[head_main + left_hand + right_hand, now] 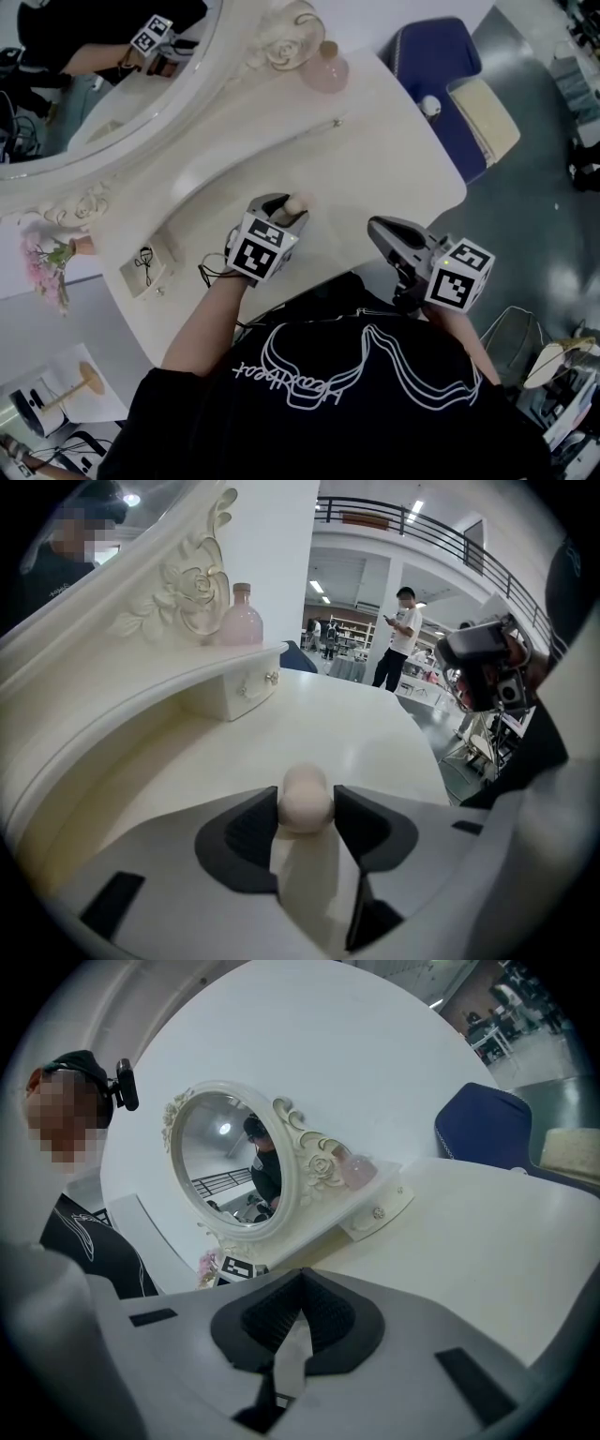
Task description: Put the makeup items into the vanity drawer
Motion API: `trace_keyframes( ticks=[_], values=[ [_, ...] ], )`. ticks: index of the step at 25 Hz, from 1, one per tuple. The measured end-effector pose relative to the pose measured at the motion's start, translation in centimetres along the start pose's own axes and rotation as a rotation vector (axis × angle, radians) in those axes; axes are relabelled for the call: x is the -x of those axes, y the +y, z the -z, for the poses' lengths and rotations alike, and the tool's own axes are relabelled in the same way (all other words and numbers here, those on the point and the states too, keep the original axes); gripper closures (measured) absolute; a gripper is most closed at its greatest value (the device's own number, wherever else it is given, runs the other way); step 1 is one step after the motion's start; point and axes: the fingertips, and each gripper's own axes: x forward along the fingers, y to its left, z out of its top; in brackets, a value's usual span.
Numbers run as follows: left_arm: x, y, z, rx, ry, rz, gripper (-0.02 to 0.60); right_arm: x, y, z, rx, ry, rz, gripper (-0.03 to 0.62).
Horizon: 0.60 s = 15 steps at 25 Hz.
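Left gripper [291,208] clamped on the beige egg-shaped makeup sponge [305,799] — low on the white vanity top [375,159].
Sponge well in front of the pink glass bottle [328,67]; right gripper [298,1288] farther out — jaws pressed together, empty.

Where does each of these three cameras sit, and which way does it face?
Head view: on the person's head, facing steeply down at the vanity table; shows both forearms, black shirt, left claw, right claw.
Left gripper view: on the left claw, facing across the table toward the pink bottle; its jaws grip a makeup sponge.
Right gripper view: on the right claw, jaws shut, facing the oval mirror; the black shirt at left.
Shared: all three show the pink bottle.
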Motion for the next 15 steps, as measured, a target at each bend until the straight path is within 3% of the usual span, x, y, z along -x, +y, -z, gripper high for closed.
trace_keyframes(
  ticks=[7,15],
  values=[
    [0.2,-0.1,0.0,0.025,0.009,-0.023,0.413,-0.2,0.4,-0.2,0.003,0.016,-0.011,0.591],
    [2.5,0.0,-0.1,0.119,-0.033,-0.013,0.422,-1.2,1.7,0.3,-0.002,0.047,-0.04,0.591]
  ],
)
